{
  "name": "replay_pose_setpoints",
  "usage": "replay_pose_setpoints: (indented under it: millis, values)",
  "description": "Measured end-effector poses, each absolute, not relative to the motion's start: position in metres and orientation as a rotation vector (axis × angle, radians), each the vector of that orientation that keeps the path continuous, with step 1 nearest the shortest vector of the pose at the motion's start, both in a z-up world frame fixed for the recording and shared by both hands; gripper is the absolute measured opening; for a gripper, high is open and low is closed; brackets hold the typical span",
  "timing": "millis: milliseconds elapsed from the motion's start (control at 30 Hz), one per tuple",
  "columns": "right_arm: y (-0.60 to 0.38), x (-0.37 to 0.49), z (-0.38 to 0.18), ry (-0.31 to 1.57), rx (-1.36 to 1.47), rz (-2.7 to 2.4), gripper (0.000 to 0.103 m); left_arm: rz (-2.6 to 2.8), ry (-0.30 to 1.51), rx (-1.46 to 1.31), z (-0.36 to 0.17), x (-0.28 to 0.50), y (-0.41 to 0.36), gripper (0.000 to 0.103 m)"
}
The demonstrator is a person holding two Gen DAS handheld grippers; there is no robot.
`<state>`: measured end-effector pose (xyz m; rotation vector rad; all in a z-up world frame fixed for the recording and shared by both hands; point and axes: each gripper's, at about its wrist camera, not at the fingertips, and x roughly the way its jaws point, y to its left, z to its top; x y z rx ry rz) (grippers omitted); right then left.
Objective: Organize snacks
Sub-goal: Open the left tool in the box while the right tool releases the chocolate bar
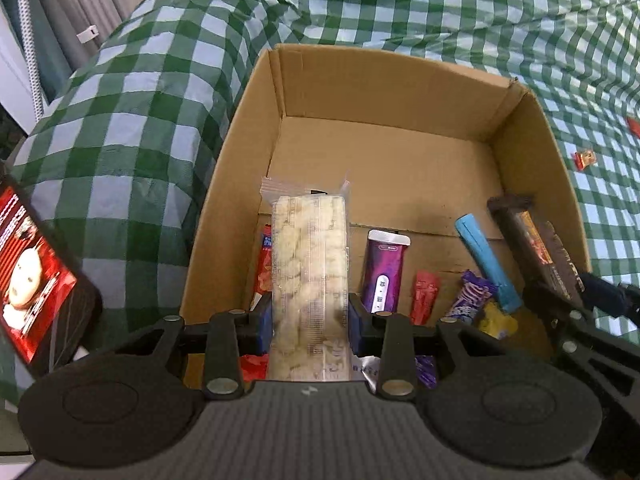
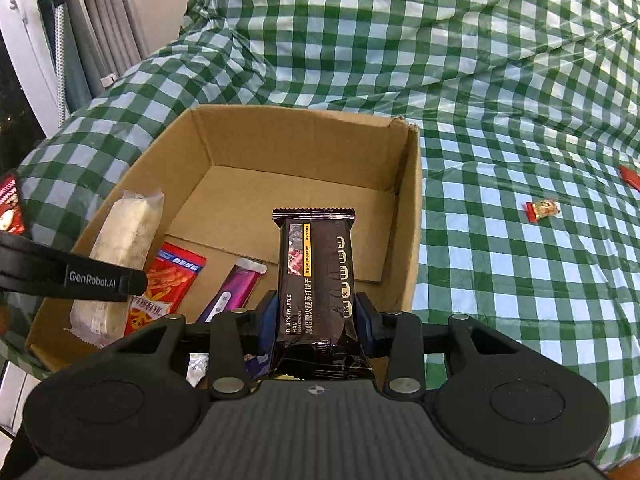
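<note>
Green-and-white checked cloth [image 2: 500, 80] covers the surface under everything, with grey curtains [image 1: 80, 4] behind at the upper left

Clamped between the pads of the left claw [image 1: 310, 320] is a clear-wrapped pale puffed bar [image 1: 308, 272], long and lumpy, its crimped end pointing away from the camera over the cardboard box [image 1: 400, 76]. The right claw [image 2: 316, 320] grips a black cracker pack [image 2: 316, 280] printed "BLACK TRUFFLE HAM", with a pink picture and a yellow strip on its face; it hangs over the same box, near the right wall. Both claws are partly closed, pads pressing the sides of their packs.

The box is open-topped, and its far half is bare cardboard. At its near end lie a red chip packet [image 2: 168, 280], a purple and white sachet [image 1: 384, 272], a small red wrapper [image 1: 424, 296], a purple candy wrapper [image 1: 470, 298], a blue stick pack [image 1: 486, 264] and a yellow piece [image 1: 496, 320].

Both claws tilt downward toward the box, side by side, the left one's finger crossing the right view's left edge. Outside the box, on the cloth to the right, lie a small red and gold candy [image 2: 542, 210] and a red scrap [image 2: 630, 178]; a red and black packet [image 1: 28, 272] sits at the left
</note>
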<state>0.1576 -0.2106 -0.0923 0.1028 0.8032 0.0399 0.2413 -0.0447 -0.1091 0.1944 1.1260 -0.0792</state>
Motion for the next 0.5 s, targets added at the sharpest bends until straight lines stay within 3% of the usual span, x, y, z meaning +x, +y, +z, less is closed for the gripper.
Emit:
replay_pose_setpoints:
  millis: [67, 100, 133, 167, 300, 500]
  values:
    - [-0.213, 0.164, -0.092, 0.804, 0.119, 0.033, 0.047, -0.109, 1.115, 0.215, -0.110, 0.243, -0.044, 0.055]
    - [-0.215, 0.167, -0.091, 0.806, 0.129, 0.028, 0.062, -0.108, 1.109, 0.226, -0.110, 0.244, -0.045, 0.088]
    - [-0.217, 0.169, -0.088, 0.809, 0.139, 0.021, 0.070, -0.094, 1.091, 0.239, -0.108, 0.243, -0.046, 0.102]
    - [-0.218, 0.170, -0.085, 0.800, 0.146, 0.011, 0.082, -0.079, 1.056, 0.245, -0.104, 0.240, -0.046, 0.103]
    - [-0.219, 0.156, -0.071, 0.783, 0.138, 0.007, 0.090, -0.070, 1.026, 0.292, -0.098, 0.226, -0.042, 0.103]
    - [-0.210, 0.102, -0.056, 0.777, 0.141, 0.036, 0.094, -0.062, 1.020, 0.267, -0.084, 0.171, -0.028, 0.103]
